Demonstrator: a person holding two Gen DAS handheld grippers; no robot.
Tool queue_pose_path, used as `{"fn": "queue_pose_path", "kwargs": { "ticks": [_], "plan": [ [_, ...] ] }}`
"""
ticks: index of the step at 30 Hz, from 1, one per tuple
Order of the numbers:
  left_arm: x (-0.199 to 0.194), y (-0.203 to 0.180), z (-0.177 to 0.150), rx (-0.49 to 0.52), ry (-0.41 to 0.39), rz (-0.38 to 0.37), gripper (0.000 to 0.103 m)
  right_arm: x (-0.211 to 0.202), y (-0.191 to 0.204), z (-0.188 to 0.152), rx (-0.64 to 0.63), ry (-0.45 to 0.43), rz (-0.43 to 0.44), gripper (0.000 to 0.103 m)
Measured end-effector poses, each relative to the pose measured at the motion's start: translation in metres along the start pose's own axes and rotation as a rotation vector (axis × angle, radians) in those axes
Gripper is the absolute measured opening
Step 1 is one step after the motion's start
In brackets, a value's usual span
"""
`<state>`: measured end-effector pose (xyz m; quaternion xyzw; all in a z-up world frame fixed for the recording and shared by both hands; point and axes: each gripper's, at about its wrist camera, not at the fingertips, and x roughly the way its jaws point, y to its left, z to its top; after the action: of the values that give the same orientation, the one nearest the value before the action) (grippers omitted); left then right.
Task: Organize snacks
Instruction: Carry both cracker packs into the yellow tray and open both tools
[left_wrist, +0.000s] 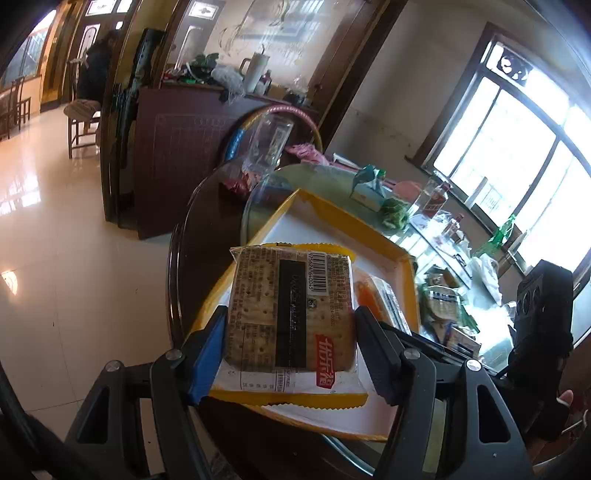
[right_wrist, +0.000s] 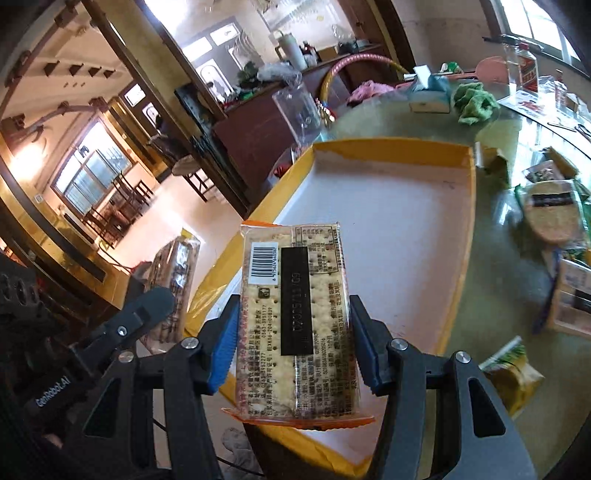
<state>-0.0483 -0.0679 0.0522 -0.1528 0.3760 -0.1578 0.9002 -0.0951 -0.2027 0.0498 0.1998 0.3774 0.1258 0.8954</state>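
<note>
My left gripper (left_wrist: 291, 347) is shut on a yellow-edged cracker packet (left_wrist: 291, 306) and holds it over the near end of the yellow tray (left_wrist: 325, 206) with a white floor. My right gripper (right_wrist: 293, 339) is shut on an orange-edged cracker packet (right_wrist: 295, 317) above the same tray (right_wrist: 391, 147). In the left wrist view the orange packet (left_wrist: 373, 295) shows just right of mine. In the right wrist view the left gripper (right_wrist: 147, 310) and its packet (right_wrist: 177, 269) show at the left, beside the tray's left edge.
The tray lies on a round glass-topped table (right_wrist: 491, 295). Loose snack packets (right_wrist: 554, 214) lie right of the tray. A green cloth (right_wrist: 474, 99), a tissue box (right_wrist: 428, 92) and bottles (left_wrist: 432, 199) stand further back. A clear bag (left_wrist: 266, 147) stands beyond the tray.
</note>
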Motion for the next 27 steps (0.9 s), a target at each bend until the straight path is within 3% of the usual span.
{"fn": "queue_pose_path", "kwargs": {
  "ticks": [10,23,27],
  "plan": [
    [0.044,0.008,0.0,0.025,0.111,0.035,0.068,0.034,-0.004,-0.001,-0.069,0.045,-0.163,0.057],
    [0.062,-0.011,-0.006,0.151,0.187,0.088,0.068,0.039,-0.015,-0.009,-0.068,0.076,-0.218,0.058],
    [0.06,-0.007,-0.006,0.133,0.225,0.06,0.069,0.037,-0.014,-0.013,-0.085,0.076,-0.231,0.062]
  ]
}}
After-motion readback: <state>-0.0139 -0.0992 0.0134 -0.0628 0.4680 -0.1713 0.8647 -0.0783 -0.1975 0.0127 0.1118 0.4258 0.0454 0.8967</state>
